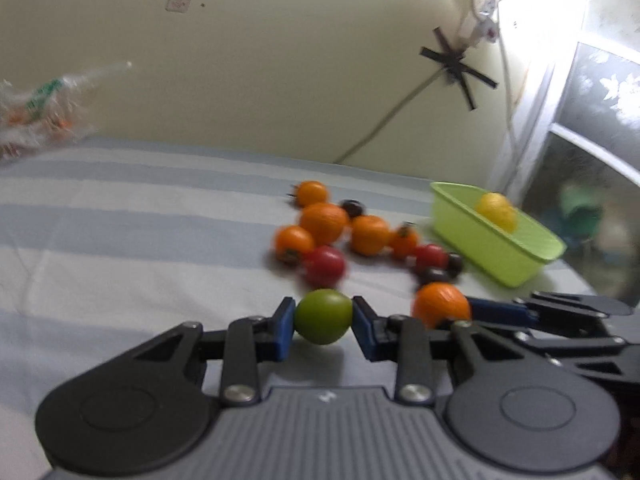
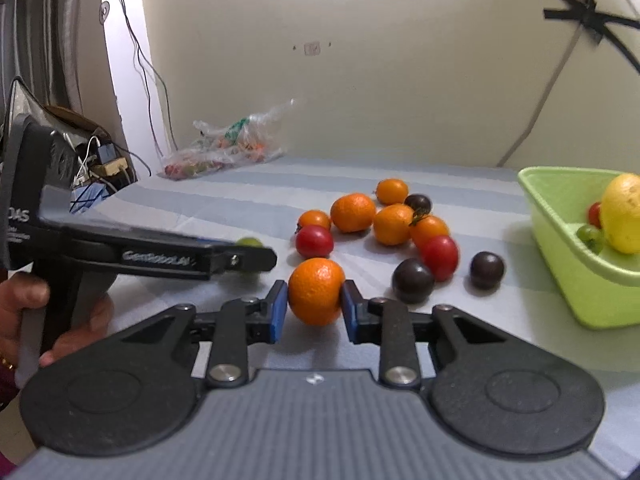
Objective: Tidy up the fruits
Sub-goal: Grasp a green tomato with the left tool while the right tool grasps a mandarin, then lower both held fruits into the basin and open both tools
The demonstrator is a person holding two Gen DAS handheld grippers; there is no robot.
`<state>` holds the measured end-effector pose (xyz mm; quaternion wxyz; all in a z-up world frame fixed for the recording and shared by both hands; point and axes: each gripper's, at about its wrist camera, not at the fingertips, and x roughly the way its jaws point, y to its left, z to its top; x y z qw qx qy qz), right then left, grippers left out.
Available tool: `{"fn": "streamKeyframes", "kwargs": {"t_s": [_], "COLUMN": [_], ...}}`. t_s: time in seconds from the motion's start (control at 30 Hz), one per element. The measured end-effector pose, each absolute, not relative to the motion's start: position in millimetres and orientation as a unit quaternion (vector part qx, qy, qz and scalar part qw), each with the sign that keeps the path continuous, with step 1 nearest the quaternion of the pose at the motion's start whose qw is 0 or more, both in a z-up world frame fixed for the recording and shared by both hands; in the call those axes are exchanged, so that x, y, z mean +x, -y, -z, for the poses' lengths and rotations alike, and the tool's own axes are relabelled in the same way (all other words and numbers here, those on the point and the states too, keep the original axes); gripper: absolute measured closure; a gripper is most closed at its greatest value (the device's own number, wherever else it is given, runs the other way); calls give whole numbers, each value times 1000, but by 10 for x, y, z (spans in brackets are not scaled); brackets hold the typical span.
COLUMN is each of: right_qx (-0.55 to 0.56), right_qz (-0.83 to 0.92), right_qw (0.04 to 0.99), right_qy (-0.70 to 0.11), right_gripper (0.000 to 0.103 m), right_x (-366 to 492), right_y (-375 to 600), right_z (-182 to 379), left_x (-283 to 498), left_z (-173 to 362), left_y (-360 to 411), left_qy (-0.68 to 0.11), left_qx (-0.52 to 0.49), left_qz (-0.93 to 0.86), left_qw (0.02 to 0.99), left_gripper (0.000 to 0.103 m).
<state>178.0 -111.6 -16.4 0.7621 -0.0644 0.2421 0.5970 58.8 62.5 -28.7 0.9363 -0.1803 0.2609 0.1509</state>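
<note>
We had the left gripper (image 1: 323,322) pinching a green fruit (image 1: 323,321) just above the striped cloth (image 1: 120,240) — the right gripper (image 2: 314,306) clamped an orange (image 2: 316,291), near the green basket (image 2: 560,248).

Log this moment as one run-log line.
left gripper: shut on green fruit | right gripper: shut on orange | basket: lemon inside

We are seeing a clear plastic bag (image 2: 224,146) lying by the wall (image 2: 400,60) on a striped cloth (image 1: 120,220). Black tape (image 1: 460,66) is pinning a cord (image 1: 384,120) there; wires (image 2: 140,60) are hanging left.
</note>
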Motion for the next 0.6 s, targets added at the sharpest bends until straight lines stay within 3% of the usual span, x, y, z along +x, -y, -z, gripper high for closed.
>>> {"fn": "streamKeyframes", "kwargs": {"t_s": [0.3,0.6], "right_qx": [-34,0], "right_qz": [-561,-463], "right_qw": [805,873], "right_qy": [-191,-153], "right_gripper": [71,72], "right_x": [1875,2529], "right_y": [1550,1984], "right_z": [52,-80], "left_x": [895,1988], "left_z": [48,-187], "left_y": [-294,136], "left_qy": [-249,-241], "left_qx": [-185,-150], "left_qz": [-93,-14], "left_qw": [946,959], "left_gripper": [73,72]}}
